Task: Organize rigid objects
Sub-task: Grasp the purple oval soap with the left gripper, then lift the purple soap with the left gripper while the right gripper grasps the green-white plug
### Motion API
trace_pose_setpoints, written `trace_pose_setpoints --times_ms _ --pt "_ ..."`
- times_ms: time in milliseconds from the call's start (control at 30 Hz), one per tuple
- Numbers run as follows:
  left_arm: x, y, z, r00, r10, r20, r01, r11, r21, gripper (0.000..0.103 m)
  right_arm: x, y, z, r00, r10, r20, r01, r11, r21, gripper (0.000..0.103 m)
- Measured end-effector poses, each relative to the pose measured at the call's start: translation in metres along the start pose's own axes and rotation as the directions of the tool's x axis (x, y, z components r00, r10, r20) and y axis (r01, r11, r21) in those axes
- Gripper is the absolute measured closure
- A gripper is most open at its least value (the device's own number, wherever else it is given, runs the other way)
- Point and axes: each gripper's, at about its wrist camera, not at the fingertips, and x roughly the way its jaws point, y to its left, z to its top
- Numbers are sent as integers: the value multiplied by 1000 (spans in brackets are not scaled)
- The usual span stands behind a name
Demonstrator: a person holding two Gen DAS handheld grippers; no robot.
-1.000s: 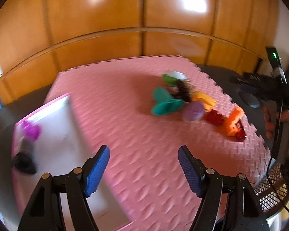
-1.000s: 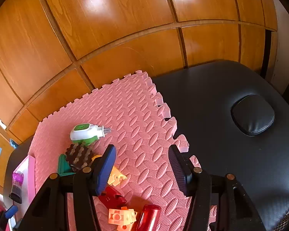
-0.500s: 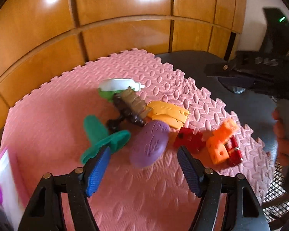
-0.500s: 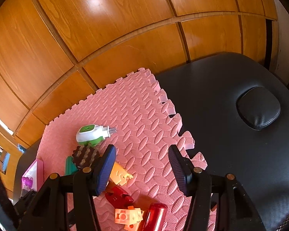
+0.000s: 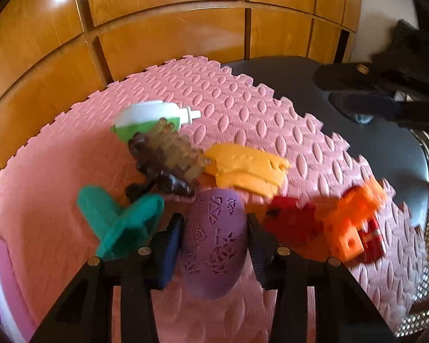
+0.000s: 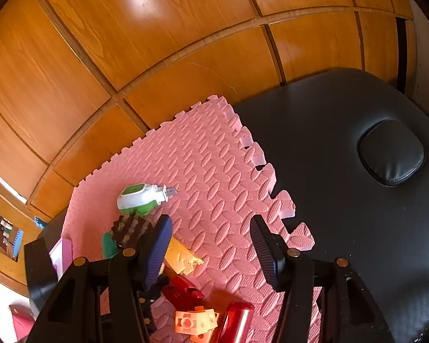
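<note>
Purple egg-shaped toy sat on the pink mat between the left gripper pads, jaws just closing onto it, so next looked like a lift toward the tray, right gripper idling open.

Your left wrist cam sits right behind its own fingers, angled steeply down and really close in on the toy pile on the pink foam mat, with the wood panel wall filling the top. Your right wrist cam rides behind its fingers too, also tilted down, but from farther back and more to the right, so you get the mat's jagged edge and loads of black padded table. Both views share the mat, the wall and the same toys: green-and-white plug-in device, orange block.
</note>
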Motion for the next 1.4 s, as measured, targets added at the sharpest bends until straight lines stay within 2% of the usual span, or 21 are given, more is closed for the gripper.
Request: trace_pose_setpoints --times_ms 233,367,567,767,900,1067,1200,1333,1400 --pt "-36 4 -54 1000 27 2 -27 996 -84 59 1 -1 -1 1000 -9 -9 9 1000 0 46" --pt "-54 13 -82 998 68 15 -65 987 -146 60 4 -1 -3 999 -19 -25 19 1000 -3 46" --pt "-58 14 -93 994 85 68 -73 985 -158 61 12 9 -10 998 -27 -56 23 998 -64 46" --pt "-60 16 -97 991 80 105 -62 985 -164 61 21 47 -12 993 27 -117 -52 976 -212 46" --pt "-61 16 -97 990 78 115 -58 984 -167 61 34 96 1 992 16 -126 -64 919 -389 46" --pt "-62 18 -99 990 63 128 -39 982 -183 61 72 153 12 983 -69 -170 -48 797 -602 46" --pt "-62 21 -99 989 43 139 -14 980 -201 61 109 177 11 958 -185 -220 -33 688 -725 46" --pt "-62 25 -100 989 21 149 12 976 -217 61 137 188 4 928 -298 -226 -13 578 -816 46" --pt "-63 27 -101 988 11 153 24 974 -225 61 147 190 4 919 -325 -225 -9 551 -835 46"
